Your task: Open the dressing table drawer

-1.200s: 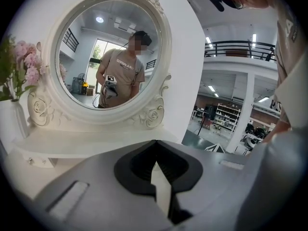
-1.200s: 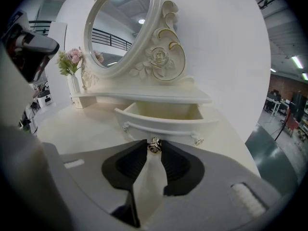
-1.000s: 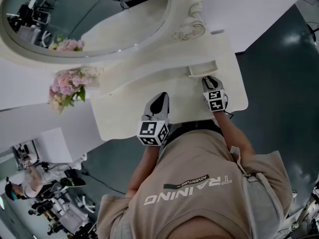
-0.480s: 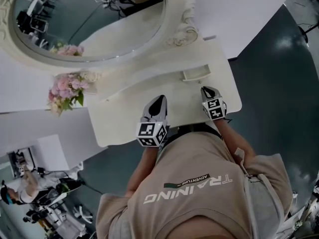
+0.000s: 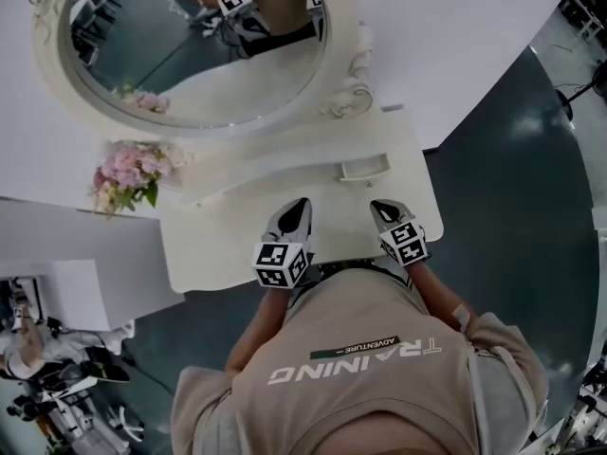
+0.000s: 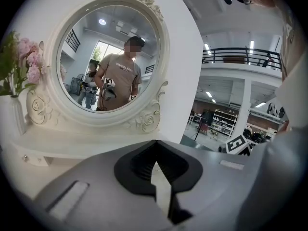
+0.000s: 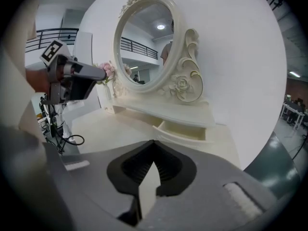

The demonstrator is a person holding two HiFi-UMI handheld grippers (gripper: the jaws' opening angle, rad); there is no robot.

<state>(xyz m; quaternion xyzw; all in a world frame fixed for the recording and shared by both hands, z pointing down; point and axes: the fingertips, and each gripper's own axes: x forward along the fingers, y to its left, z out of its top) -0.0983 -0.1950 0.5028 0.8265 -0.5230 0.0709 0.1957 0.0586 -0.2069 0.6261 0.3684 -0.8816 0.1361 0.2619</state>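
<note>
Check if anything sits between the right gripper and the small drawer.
Nothing visible. Only bare tabletop lies between the right gripper and the drawer, which already stands pulled out. The gripper's jaws have just been closing with nothing between them, and it is apart from the drawer.

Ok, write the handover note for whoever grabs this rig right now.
Left claw: shut, empty, over the front of the dressing table.
Right claw: jaws have just closed on nothing; it sits clear of the drawer.
Drawer: pulled partly out, at the tabletop's right rear.
Done: drawer open.
Left: nothing obvious, unless it should come out further.
</note>
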